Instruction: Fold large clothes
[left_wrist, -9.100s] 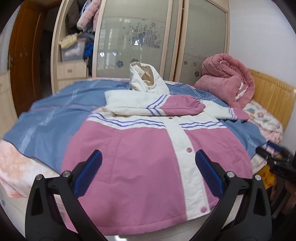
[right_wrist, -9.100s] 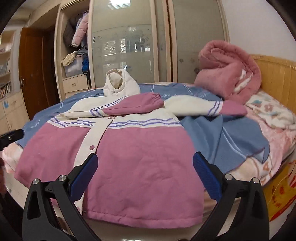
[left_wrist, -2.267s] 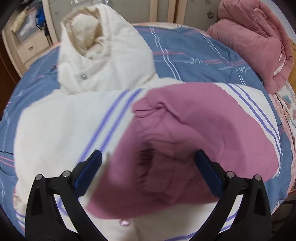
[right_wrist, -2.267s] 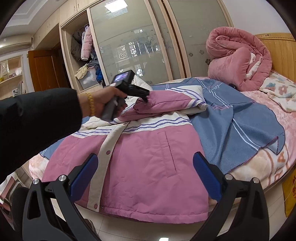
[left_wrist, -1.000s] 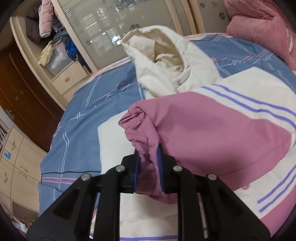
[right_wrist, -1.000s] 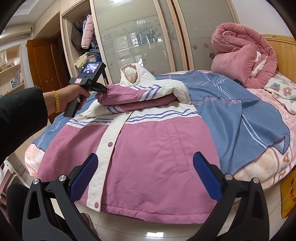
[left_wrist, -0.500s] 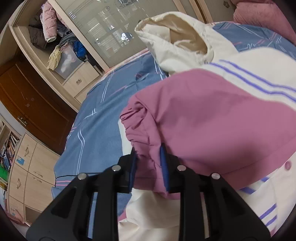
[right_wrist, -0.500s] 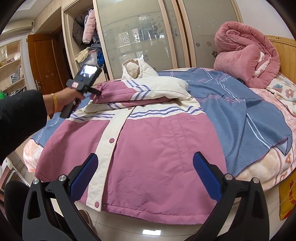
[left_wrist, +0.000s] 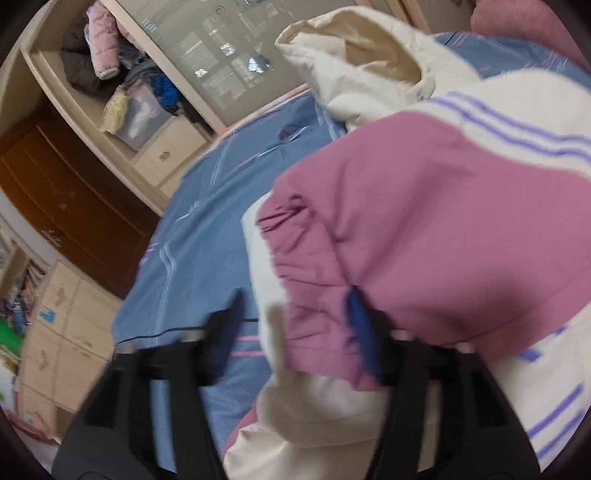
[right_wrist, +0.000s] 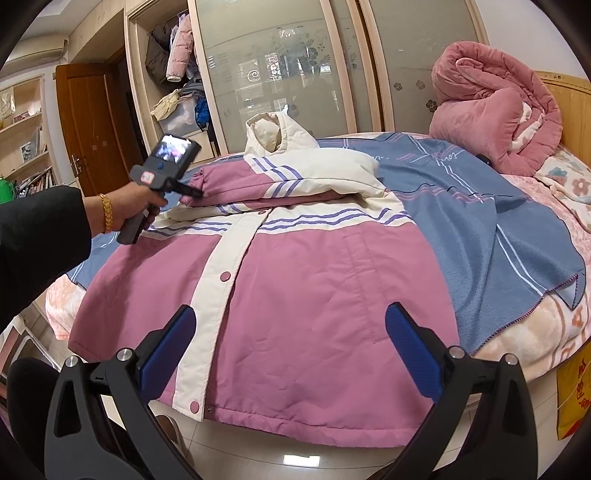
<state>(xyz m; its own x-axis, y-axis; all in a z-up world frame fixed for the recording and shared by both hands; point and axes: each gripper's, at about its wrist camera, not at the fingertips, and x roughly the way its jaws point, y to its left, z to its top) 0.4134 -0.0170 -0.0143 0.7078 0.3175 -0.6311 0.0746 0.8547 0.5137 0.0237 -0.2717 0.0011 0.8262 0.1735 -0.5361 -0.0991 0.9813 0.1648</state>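
Sleeve cuff at the left gripper, jacket spread on the bed

The left gripper stands parted, the pink cuff lying loosely between its fingers, unpinched; the right gripper hangs wide open and empty over the jacket hem; the folded sleeve runs crosswise over the chest, nearest the left hand.

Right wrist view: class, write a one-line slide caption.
Open right tongs hover over the jacket's hem; left tongs at its folded sleeve.

The left gripper, clamped on the gathered pink sleeve cuff half a second ago, now has its fingers parted, the cuff loose between them. That sleeve has been drawn across the pink-and-cream padded jacket toward the bed's left edge.
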